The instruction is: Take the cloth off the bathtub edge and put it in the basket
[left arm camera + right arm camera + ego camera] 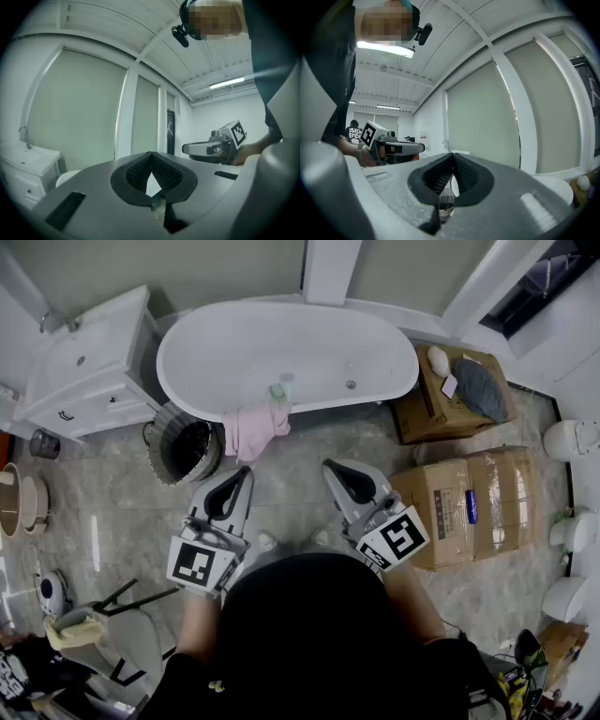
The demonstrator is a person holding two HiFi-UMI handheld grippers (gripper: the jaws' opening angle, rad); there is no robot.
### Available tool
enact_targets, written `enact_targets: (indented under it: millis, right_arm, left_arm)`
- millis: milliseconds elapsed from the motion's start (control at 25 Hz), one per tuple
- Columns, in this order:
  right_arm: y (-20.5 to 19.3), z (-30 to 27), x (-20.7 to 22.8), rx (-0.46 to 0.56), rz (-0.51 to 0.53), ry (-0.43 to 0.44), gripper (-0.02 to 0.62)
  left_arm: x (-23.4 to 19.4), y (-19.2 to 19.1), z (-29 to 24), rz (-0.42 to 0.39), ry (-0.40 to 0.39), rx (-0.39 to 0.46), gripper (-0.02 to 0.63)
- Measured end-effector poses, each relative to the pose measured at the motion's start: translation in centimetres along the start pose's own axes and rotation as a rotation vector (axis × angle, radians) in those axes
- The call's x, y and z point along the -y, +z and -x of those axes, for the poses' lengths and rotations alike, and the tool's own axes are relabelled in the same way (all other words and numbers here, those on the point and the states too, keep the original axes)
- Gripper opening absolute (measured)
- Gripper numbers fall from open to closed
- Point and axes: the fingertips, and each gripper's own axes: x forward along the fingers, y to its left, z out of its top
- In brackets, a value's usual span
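At the floor's left edge stands a white vanity with a sink. Right of it, on the floor just beside the tub, sits the dark basket. The pink cloth hangs over the tub's near edge, just right of the basket. Nearer the person and apart from the cloth, the left hand-held gripper points level toward the tub. Its jaws are closed tip to tip with nothing between them. Beside it, the right hand-held gripper is likewise fully closed and empty. Neither touches the cloth or the basket. Toward the floor's right edge lie cardboard boxes.
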Motion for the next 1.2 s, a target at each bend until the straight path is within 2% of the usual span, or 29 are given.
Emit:
enact_targets:
  millis: [200,360,480,720,1000,1200]
  right_arm:
    - [-0.3,-1.1,-0.8,-0.003,-0.023,-0.005,-0.005]
    - [-0.3,-2.4,-1.9,0.003,-0.035,-0.005,-0.004]
    - [-0.1,-3.7,-2.9,0.013,-0.06,0.004,-0.003]
    - [-1.6,-6.0,-4.5,-0.025,-0.046,-0.016,-0.003]
    - [-4.2,-9.1,-3.2,-0.072,-0.095,-0.021,-0.003]
    - [-5.2,-12.5,-1.3,-0.071,-0.111,0.037,-0.003]
  left_arm:
    - [-1.1,-0.3,1.0,-0.005,-0.006,0.002,0.013]
    - [-2.0,-0.4,2.0,0.052,-0.002,-0.027,0.012]
    - [-2.8,-0.7,3.0,0.042,-0.023,-0.037,0.014]
    - [-5.9,-2.5,5.3,0.062,-0.015,-0.065,0.014]
    - [-8.9,-4.4,5.0,0.074,0.008,-0.099,0.014]
    - [-11.8,-5.5,3.1,0.095,0.046,-0.115,0.014]
